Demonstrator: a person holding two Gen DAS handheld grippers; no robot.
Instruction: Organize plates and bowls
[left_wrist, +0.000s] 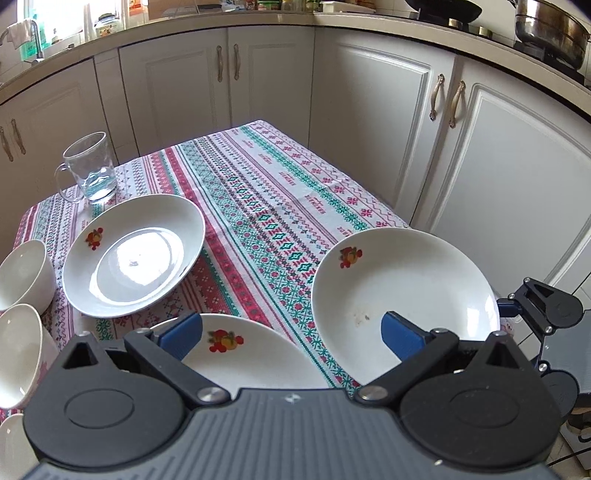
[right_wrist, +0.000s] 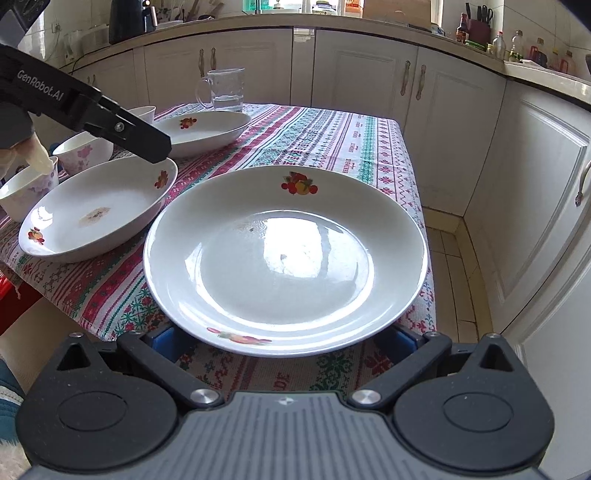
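Three white plates with fruit prints lie on a patterned tablecloth. In the left wrist view, my left gripper (left_wrist: 291, 334) is open above the near plate (left_wrist: 258, 354), with a second plate (left_wrist: 406, 295) at right and a third (left_wrist: 133, 254) at far left. White bowls (left_wrist: 22, 273) stand at the left edge. In the right wrist view, my right gripper (right_wrist: 286, 341) is open, its blue pads (right_wrist: 162, 341) low beside the near rim of the big plate (right_wrist: 284, 258). The left gripper (right_wrist: 122, 129) hovers over the stained plate (right_wrist: 99, 210).
A glass mug (left_wrist: 92, 166) with a little water stands at the table's far corner. White kitchen cabinets (left_wrist: 369, 110) surround the table. Pots (left_wrist: 550, 33) sit on the counter at right. The table edge (right_wrist: 424, 258) drops to a tiled floor on the right.
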